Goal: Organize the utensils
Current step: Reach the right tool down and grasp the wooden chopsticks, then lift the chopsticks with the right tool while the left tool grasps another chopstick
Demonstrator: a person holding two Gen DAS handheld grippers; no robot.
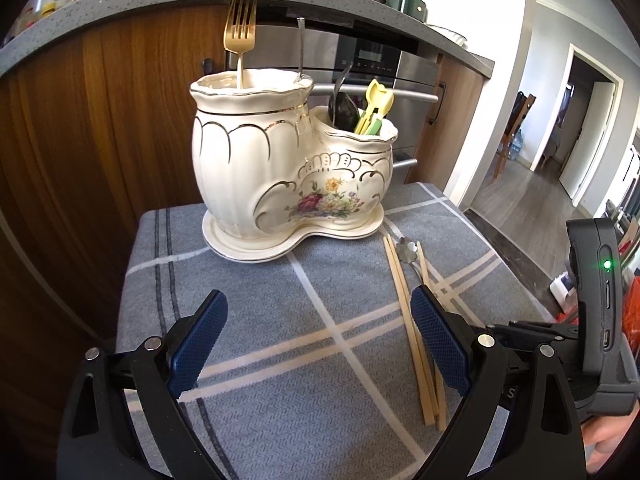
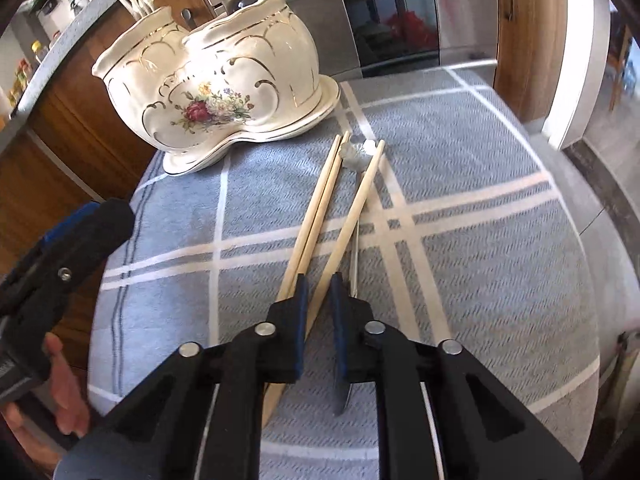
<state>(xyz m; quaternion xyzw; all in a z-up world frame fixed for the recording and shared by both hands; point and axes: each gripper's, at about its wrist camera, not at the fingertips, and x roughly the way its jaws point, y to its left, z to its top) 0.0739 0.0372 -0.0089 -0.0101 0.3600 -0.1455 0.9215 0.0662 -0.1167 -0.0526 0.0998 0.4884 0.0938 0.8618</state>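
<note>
A cream ceramic utensil holder (image 1: 280,160) with two compartments stands at the back of the table; it also shows in the right wrist view (image 2: 224,92). A gold fork (image 1: 240,36) stands in its tall part; a dark spoon (image 1: 343,110) and yellow-green utensils (image 1: 376,108) in the low part. Three wooden chopsticks (image 2: 320,208) and a small silver spoon (image 2: 354,156) lie on the cloth. My right gripper (image 2: 318,292) is nearly shut around one chopstick (image 2: 352,216). My left gripper (image 1: 316,308) is open and empty, hovering left of the chopsticks (image 1: 412,328).
The table carries a blue-grey plaid cloth (image 1: 280,320). A wooden cabinet (image 1: 100,120) and an oven (image 1: 384,68) stand behind the table. The floor drops away past the right edge (image 2: 580,220). The right gripper body (image 1: 592,300) sits at the left wrist view's right.
</note>
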